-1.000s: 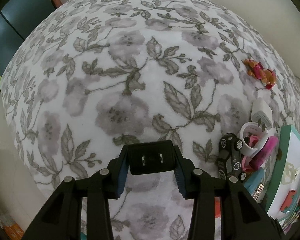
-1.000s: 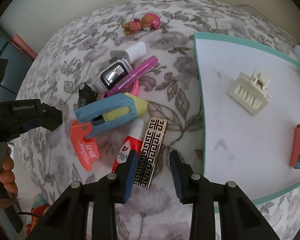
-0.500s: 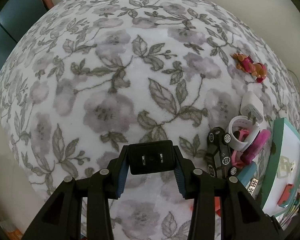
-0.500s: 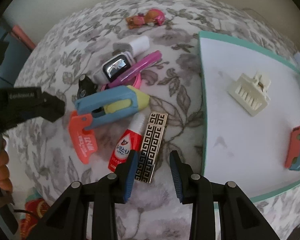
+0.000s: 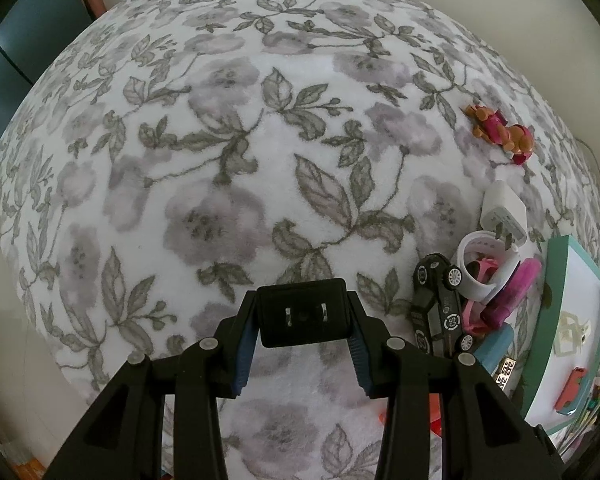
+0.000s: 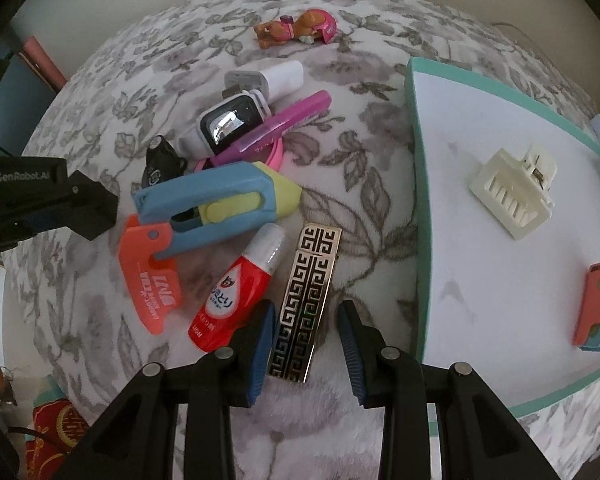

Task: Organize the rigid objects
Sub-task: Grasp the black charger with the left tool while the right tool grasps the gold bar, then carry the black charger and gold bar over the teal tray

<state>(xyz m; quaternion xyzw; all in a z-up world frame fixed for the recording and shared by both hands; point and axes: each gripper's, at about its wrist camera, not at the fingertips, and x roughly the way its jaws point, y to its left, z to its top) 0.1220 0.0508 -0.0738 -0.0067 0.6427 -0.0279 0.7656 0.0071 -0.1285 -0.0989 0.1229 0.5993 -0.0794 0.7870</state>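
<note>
My left gripper (image 5: 302,304) is shut on a black plug adapter (image 5: 302,322), prongs facing the camera, held above the floral cloth (image 5: 220,200). My right gripper (image 6: 306,338) is open, pointing down over a gold-and-black patterned bar (image 6: 306,292) whose near end lies between the fingers, apart from both pads. Left of the bar lie a red-and-white tube (image 6: 236,296), an orange tag (image 6: 148,284) and a blue-and-yellow cutter (image 6: 212,204). The teal-rimmed white tray (image 6: 414,160) holds a cream hair claw (image 6: 512,196) and an orange-and-blue piece (image 6: 594,308).
Behind the cutter lie a white smartwatch (image 6: 228,124), a pink pen (image 6: 276,128), a white charger (image 6: 268,78), a black toy car (image 5: 440,304) and a toy dog figure (image 6: 296,28). The left gripper's body (image 6: 40,200) and a hand show at the left edge.
Both views have only drifted slightly. The black adapter stays clamped in the left gripper, and the right fingers stay spread over the patterned bar.
</note>
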